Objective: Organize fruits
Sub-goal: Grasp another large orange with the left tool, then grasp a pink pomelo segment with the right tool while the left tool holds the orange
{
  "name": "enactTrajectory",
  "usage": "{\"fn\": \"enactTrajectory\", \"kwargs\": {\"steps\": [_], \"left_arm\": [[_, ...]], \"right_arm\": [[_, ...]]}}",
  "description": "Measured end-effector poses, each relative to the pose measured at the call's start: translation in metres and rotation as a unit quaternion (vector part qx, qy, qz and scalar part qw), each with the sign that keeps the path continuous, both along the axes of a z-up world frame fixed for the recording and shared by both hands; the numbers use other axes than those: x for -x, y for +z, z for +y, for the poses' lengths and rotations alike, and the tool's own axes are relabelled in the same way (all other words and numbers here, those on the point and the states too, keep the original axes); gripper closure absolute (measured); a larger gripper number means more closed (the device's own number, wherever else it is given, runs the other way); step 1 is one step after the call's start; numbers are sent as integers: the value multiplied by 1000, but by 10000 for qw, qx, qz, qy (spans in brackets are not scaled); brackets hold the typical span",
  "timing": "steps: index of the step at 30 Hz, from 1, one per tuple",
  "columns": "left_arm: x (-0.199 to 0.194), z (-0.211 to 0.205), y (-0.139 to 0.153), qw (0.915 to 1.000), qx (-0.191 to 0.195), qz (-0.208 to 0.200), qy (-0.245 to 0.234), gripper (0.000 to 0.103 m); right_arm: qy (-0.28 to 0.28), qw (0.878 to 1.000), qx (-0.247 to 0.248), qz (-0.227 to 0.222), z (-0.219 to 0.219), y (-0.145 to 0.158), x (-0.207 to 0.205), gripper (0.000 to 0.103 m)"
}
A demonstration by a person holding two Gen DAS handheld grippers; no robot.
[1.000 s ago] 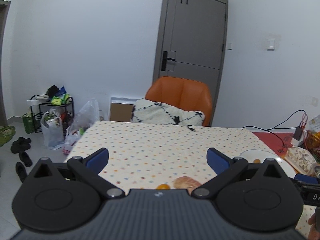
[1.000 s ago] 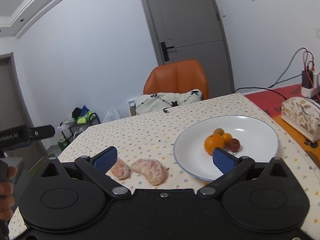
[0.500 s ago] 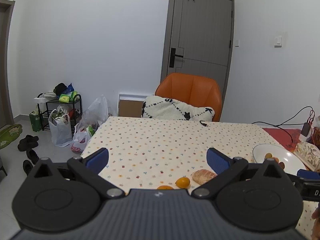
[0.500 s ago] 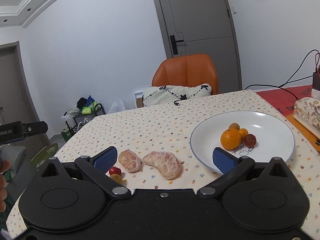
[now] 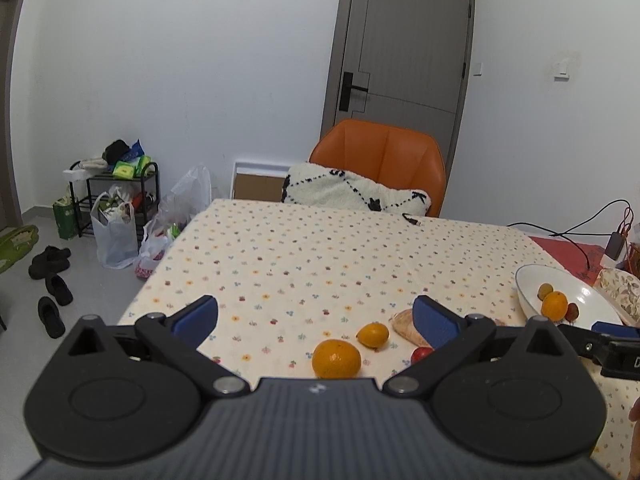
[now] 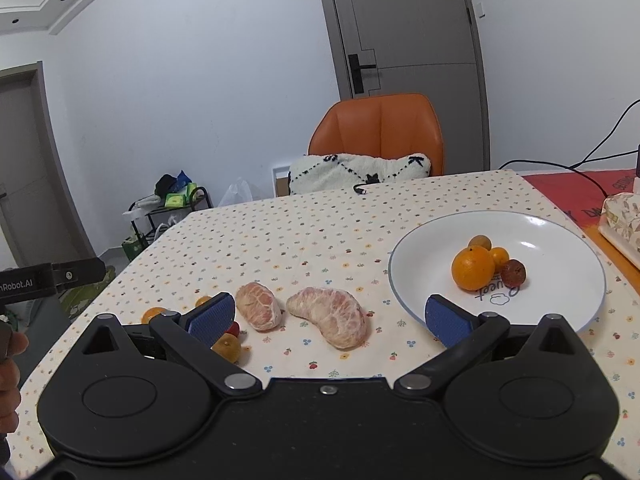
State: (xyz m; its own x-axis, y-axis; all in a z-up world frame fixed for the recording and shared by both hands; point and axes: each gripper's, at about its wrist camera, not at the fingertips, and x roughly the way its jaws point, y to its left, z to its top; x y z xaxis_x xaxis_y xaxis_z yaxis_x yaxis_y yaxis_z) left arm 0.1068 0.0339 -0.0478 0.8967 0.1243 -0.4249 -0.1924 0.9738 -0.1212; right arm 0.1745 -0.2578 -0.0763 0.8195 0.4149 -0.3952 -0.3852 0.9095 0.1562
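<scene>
A white plate [image 6: 560, 240] holds an orange [image 6: 473, 267], two small yellow fruits and a dark red one [image 6: 513, 272]. Two peeled pomelo segments [image 6: 330, 316] [image 6: 258, 306] lie on the dotted tablecloth left of the plate. My right gripper [image 6: 327, 318] is open and empty, hovering just before them. Small fruits [image 6: 227, 347] lie by its left finger. In the left wrist view an orange [image 5: 336, 359], a small yellow fruit [image 5: 372, 334], a red one [image 5: 420, 355] and a pomelo segment [image 5: 404, 324] lie near my open, empty left gripper [image 5: 316, 314]. The plate [image 5: 532, 280] is at the right.
An orange chair [image 5: 384, 156] with a white cushion [image 5: 352, 192] stands at the table's far side. A cable [image 5: 412, 219] lies on the far edge. A patterned tissue box [image 6: 622, 216] and red mat sit right of the plate. Bags, a rack and shoes are on the floor at left.
Both grippers have pulled back and tilted down, so more of the near table shows: the orange and small fruits have come into view. Both grippers stay open.
</scene>
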Motion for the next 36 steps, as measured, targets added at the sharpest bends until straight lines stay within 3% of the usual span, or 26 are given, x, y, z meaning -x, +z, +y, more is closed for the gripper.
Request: {"fn": "enactTrajectory", "kwargs": {"steps": [12, 16, 20, 25, 30, 32, 34, 36], "left_arm": [[-24, 6, -28, 9990, 356, 266, -48, 14], [-32, 3, -37, 9983, 428, 372, -119, 23], [-38, 1, -46, 9973, 496, 499, -191, 31], [-45, 0, -55, 9966, 521, 603, -210, 33], [-48, 3, -62, 9957, 597, 681, -198, 46], [-48, 5, -62, 9956, 640, 659, -188, 60], [-47, 6, -61, 9955, 696, 618, -184, 66], [-44, 7, -62, 9956, 704, 595, -161, 66]], "right_arm": [[112, 9985, 291, 443, 16, -23, -30, 30], [158, 9976, 409, 537, 21, -31, -38, 40], [129, 9970, 428, 625, 22, -35, -47, 43], [150, 9968, 516, 595, 26, -37, -51, 49], [160, 9962, 550, 660, 30, -41, -54, 57], [143, 9962, 534, 666, 28, -41, -54, 59], [136, 9962, 496, 698, 27, -40, -53, 63], [183, 9958, 442, 781, 27, -39, -51, 63]]}}
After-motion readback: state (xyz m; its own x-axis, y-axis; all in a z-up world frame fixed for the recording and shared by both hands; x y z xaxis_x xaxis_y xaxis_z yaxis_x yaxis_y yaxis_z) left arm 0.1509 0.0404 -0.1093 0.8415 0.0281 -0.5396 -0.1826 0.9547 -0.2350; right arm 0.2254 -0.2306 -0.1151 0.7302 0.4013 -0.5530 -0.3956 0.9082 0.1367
